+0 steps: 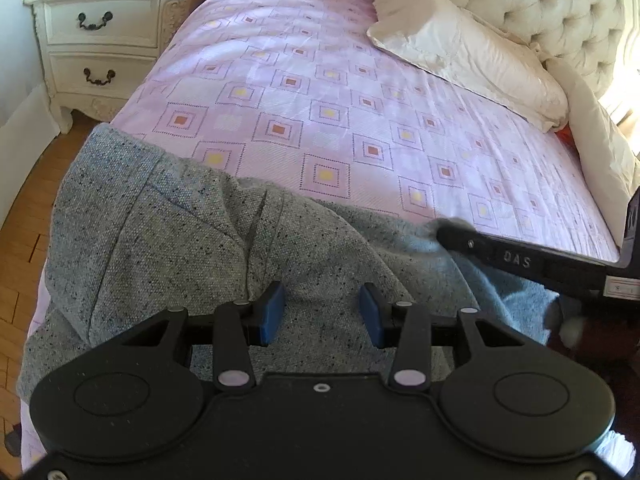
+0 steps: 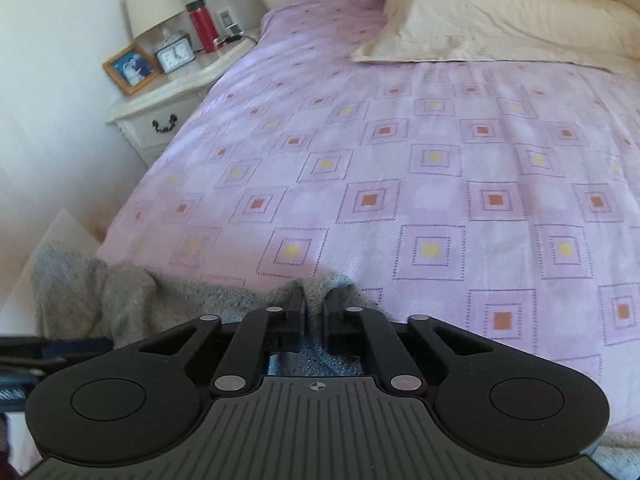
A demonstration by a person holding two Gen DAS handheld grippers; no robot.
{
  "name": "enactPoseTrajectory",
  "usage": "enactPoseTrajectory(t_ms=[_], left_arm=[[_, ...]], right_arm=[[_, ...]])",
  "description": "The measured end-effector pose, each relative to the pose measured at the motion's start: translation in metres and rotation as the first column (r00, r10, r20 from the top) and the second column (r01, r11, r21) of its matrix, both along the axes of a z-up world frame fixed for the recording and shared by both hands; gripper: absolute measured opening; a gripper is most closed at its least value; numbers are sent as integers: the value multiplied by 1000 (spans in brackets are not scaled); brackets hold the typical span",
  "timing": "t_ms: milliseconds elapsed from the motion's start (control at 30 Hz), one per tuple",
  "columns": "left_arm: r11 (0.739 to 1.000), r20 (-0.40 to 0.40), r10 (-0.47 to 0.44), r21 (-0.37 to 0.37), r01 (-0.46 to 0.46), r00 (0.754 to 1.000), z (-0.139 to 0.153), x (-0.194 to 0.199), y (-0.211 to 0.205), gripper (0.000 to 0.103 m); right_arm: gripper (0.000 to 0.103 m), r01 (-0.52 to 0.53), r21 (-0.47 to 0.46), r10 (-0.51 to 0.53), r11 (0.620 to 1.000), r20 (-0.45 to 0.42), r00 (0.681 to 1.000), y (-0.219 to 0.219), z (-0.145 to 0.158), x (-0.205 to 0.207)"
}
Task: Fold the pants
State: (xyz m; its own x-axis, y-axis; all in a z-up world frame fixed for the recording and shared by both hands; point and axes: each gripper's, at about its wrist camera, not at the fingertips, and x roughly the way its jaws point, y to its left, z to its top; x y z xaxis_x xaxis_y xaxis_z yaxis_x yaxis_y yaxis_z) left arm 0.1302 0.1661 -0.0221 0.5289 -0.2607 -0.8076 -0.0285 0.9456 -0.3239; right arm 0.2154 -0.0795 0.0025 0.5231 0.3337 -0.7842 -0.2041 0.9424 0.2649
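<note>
Grey speckled pants (image 1: 192, 248) lie bunched at the near edge of a bed with a pink patterned cover (image 1: 340, 112). My left gripper (image 1: 322, 312) is open, its blue pads (image 1: 272, 310) just above the grey cloth with nothing between them. My right gripper (image 2: 314, 304) is shut on a fold of the pants (image 2: 120, 292) and holds it up off the bed cover (image 2: 400, 160). The right gripper's black finger (image 1: 520, 258) also shows in the left wrist view, pinching the cloth's right edge.
A cream pillow (image 1: 460, 48) and tufted headboard (image 1: 560, 8) lie at the bed's far end. A white nightstand (image 1: 100, 40) stands left of the bed; it carries a lamp (image 2: 152, 0), a red bottle (image 2: 204, 26), a clock and a photo frame. Wood floor (image 1: 24, 216) shows at left.
</note>
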Motion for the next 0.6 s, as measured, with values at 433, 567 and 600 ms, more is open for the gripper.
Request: enactPoseTrajectory(t_ms=[433, 567, 600], left_arm=[[999, 24, 42, -7, -42, 999, 17, -9, 5, 50], [995, 42, 77, 68, -79, 996, 28, -15, 4, 50], [994, 34, 93, 62, -95, 995, 32, -16, 7, 50]], right_arm=[[16, -69, 71, 59, 995, 131, 990, -28, 69, -99], [24, -211, -20, 212, 977, 154, 965, 0, 62, -140], [24, -249, -50, 254, 967, 168, 953, 8, 59, -150]])
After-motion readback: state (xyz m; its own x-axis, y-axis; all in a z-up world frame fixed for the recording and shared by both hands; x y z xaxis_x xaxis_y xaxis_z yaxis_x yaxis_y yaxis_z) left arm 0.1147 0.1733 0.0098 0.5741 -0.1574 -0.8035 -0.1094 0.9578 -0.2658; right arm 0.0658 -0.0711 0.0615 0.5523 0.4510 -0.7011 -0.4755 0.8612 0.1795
